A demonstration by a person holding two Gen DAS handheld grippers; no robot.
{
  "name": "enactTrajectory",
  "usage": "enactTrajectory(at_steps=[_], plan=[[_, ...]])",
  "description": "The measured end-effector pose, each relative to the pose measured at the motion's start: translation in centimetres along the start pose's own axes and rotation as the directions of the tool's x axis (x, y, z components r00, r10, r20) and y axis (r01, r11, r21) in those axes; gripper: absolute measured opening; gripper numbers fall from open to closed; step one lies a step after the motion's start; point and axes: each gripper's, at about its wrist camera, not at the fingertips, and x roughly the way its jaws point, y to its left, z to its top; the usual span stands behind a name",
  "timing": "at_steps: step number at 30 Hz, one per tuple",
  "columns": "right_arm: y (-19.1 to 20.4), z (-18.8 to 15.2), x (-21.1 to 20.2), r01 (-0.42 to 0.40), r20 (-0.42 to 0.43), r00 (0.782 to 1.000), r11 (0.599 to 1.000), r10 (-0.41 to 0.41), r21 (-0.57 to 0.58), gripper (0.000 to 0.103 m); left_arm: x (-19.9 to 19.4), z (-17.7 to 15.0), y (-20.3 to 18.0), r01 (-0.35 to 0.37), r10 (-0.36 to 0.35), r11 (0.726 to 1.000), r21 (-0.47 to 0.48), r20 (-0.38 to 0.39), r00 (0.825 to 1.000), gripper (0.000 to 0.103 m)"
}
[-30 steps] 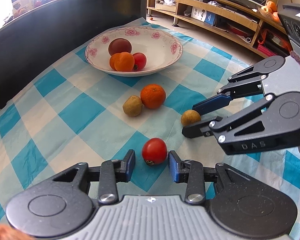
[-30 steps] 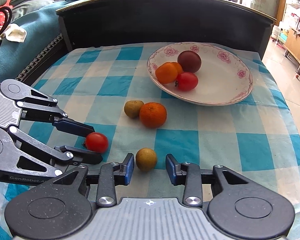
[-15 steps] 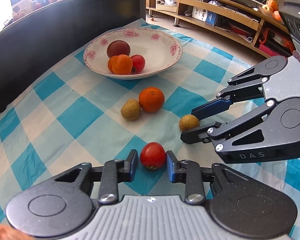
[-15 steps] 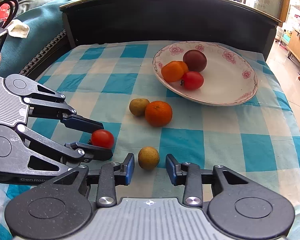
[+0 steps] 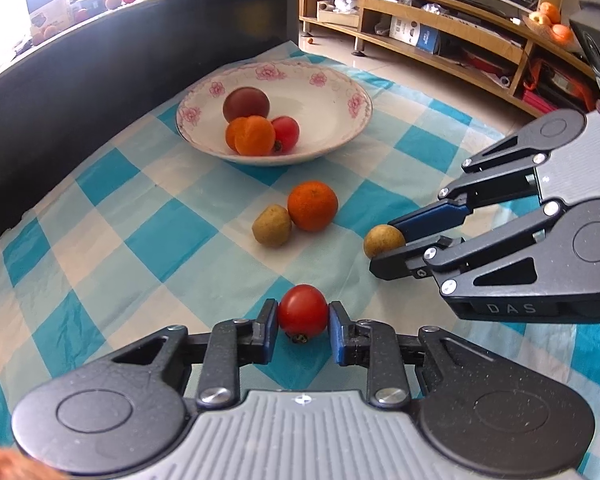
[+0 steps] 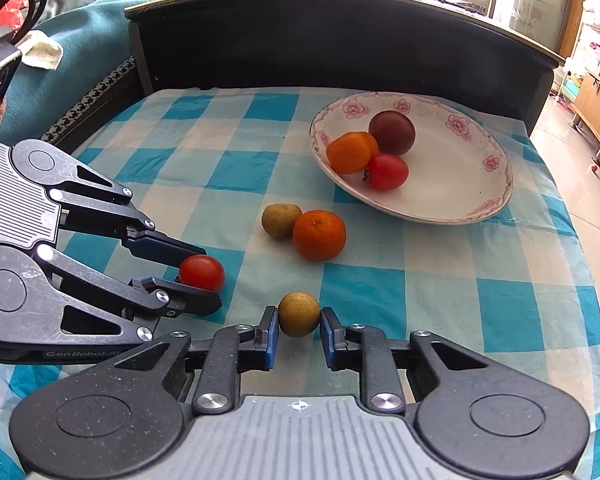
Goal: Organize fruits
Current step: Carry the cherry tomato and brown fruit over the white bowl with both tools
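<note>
- Fruits: three lie in the bowl (image 5: 354,118), four outside it on the checked cloth (image 5: 100,208) of the bench
- Left hand-held gripper (image 5: 303,326): a second ago its fingers stood apart around the tomato (image 5: 302,309); now both blue pads pinch it, the fruit low at the cloth
- Right hand-held gripper (image 6: 299,332): likewise spread earlier; now its pads pinch the brown fruit (image 6: 298,313), which also sits low at the cloth
- Neither gripper has shifted place between the earlier views and now; only the jaws have closed
- Loose pair: an orange (image 5: 312,205) touching a second brown fruit (image 5: 271,225), between the grippers and the bowl, untouched
- Judgement: both grasps appear complete, so the next step is probably to lift and carry both fruits to the bowl; the round tomato could slip if the pinch is off-centre
</note>
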Motion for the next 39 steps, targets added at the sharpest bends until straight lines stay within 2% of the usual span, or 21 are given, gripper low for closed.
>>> enactTrajectory(at_steps=[10, 22, 29, 39], plan=[[-0.6, 1.0, -1.1, -0.002, 0.052, 0.999, 0.999, 0.000, 0.041, 0.017, -0.6, 2.6, 0.1, -0.013, 0.014, 1.000, -0.010, 0.064, 0.998, 0.035], [-3.1, 3.7, -2.4, 0.044, 0.142, 0.988, 0.991, -0.062, 0.129, 0.018, -0.2, 6.6, 1.1, -0.052, 0.059, 0.997, -0.054, 0.140, 0.988, 0.035], [-4.6, 5.1, -1.7, 0.067, 0.156, 0.983, 0.980, -0.097, 0.185, 0.019, 1.6, 8.0, 1.8, -0.068, 0.079, 0.994, -0.085, 0.137, 0.987, 0.035], [-6.3, 5.3, -0.2, 0.070, 0.137, 0.985, 0.967, -0.106, 0.246, 0.019, 3.8, 8.8, 1.9, -0.077, 0.088, 0.992, -0.097, 0.118, 0.989, 0.034]])
